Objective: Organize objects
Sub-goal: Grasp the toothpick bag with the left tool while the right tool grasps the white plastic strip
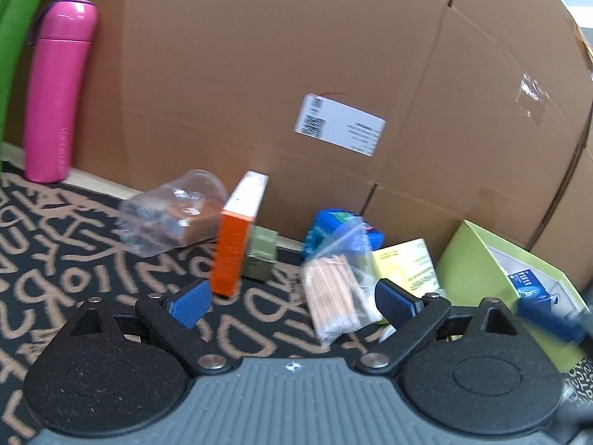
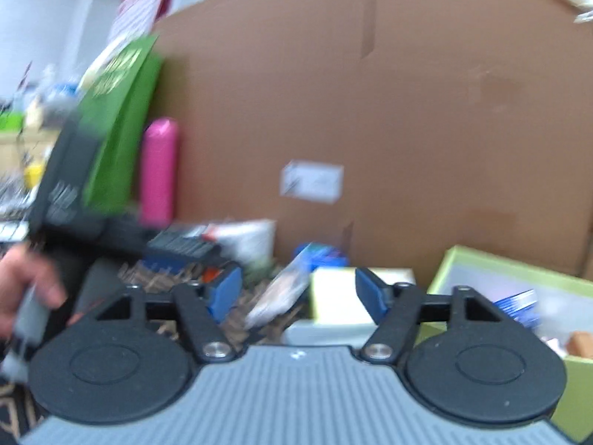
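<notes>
Ahead, a cardboard box [image 1: 296, 74] walls off the patterned mat [image 1: 55, 259]. Both the left gripper [image 1: 292, 302] and right gripper [image 2: 298, 293] gape empty before an orange box [image 1: 237, 237], a swab bag [image 1: 333, 289] and a pink bottle [image 1: 55, 89].

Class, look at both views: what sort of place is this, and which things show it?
Probably a home or office corner used for sorting. Small goods lie on a patterned mat, a big cardboard box with a shipping label stands behind them, and a pink flask stands beside it.
</notes>
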Demonstrator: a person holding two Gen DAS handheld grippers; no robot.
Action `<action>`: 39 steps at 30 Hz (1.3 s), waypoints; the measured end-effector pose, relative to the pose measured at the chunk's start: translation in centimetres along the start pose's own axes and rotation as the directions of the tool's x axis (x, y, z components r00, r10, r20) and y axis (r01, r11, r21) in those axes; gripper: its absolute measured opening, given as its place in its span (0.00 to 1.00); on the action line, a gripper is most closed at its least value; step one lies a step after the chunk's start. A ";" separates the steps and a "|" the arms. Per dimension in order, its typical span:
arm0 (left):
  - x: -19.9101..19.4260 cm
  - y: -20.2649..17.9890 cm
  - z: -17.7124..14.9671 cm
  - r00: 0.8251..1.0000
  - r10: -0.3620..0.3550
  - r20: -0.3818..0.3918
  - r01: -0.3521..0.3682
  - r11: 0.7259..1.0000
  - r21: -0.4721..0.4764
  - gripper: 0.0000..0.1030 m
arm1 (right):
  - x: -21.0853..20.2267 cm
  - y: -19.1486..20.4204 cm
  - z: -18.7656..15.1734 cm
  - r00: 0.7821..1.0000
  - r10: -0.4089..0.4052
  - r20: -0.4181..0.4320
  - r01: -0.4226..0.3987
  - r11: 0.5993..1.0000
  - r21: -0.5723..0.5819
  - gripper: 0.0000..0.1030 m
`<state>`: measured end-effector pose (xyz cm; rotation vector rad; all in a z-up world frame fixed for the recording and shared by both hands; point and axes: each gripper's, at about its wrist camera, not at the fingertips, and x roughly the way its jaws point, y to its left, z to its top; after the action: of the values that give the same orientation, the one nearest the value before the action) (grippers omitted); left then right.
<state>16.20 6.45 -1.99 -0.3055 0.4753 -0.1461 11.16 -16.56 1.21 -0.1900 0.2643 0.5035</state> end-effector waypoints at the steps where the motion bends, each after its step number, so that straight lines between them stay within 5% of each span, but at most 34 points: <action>1: 0.5 -0.4 0.0 1.000 -0.009 -0.005 0.009 1.000 0.008 0.95 | 0.4 0.5 -0.3 0.999 0.003 -0.038 -0.003 1.000 -0.015 0.60; 8: 5.6 -1.7 -0.5 0.994 -0.006 -0.105 0.005 1.000 -0.013 0.89 | 2.7 0.5 -1.3 0.985 -0.003 -0.172 0.002 1.000 -0.006 0.59; 10: 6.1 -2.0 -0.7 0.996 0.008 -0.093 -0.005 0.999 0.041 0.59 | 3.0 0.5 -1.4 0.983 -0.004 -0.186 0.003 1.000 -0.003 0.59; 11: 6.2 -2.0 -0.6 0.994 -0.004 -0.114 0.011 0.998 0.062 0.32 | 3.1 0.5 -1.4 0.982 -0.006 -0.189 0.006 1.000 -0.001 0.59; 13: 5.5 -1.7 -0.8 0.992 -0.016 -0.128 0.029 0.995 0.096 0.27 | 3.2 0.5 -1.4 0.981 -0.008 -0.194 0.008 1.000 -0.001 0.59; 22: 0.2 2.0 -2.0 0.995 0.008 -0.097 -0.008 1.000 -0.001 0.23 | 5.6 1.4 -0.9 0.971 -0.085 -0.222 0.089 0.996 0.011 0.63; 27: 0.4 2.7 -1.9 0.995 0.013 -0.094 -0.014 1.000 -0.016 0.23 | 9.7 3.2 0.8 0.941 -0.241 -0.238 0.233 0.970 -0.061 0.64; 28: 0.4 2.7 -1.9 0.995 0.009 -0.097 -0.011 1.000 -0.016 0.23 | 10.6 3.4 0.9 0.930 -0.269 -0.250 0.254 0.963 -0.091 0.62; 32: 0.0 3.3 -1.6 0.994 -0.022 -0.110 0.016 0.998 -0.058 0.23 | 11.0 3.2 -0.2 0.890 -0.318 -0.326 0.278 0.946 -0.165 0.23; 39: -0.4 1.9 -1.9 0.989 -0.094 -0.114 0.088 0.994 -0.064 0.23 | 2.8 1.6 -3.0 0.886 -0.299 -0.356 0.288 0.954 -0.084 0.20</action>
<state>15.07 7.88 -3.99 -0.3777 0.5829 -0.2403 12.12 -14.64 -2.61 -0.3477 0.5838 0.1654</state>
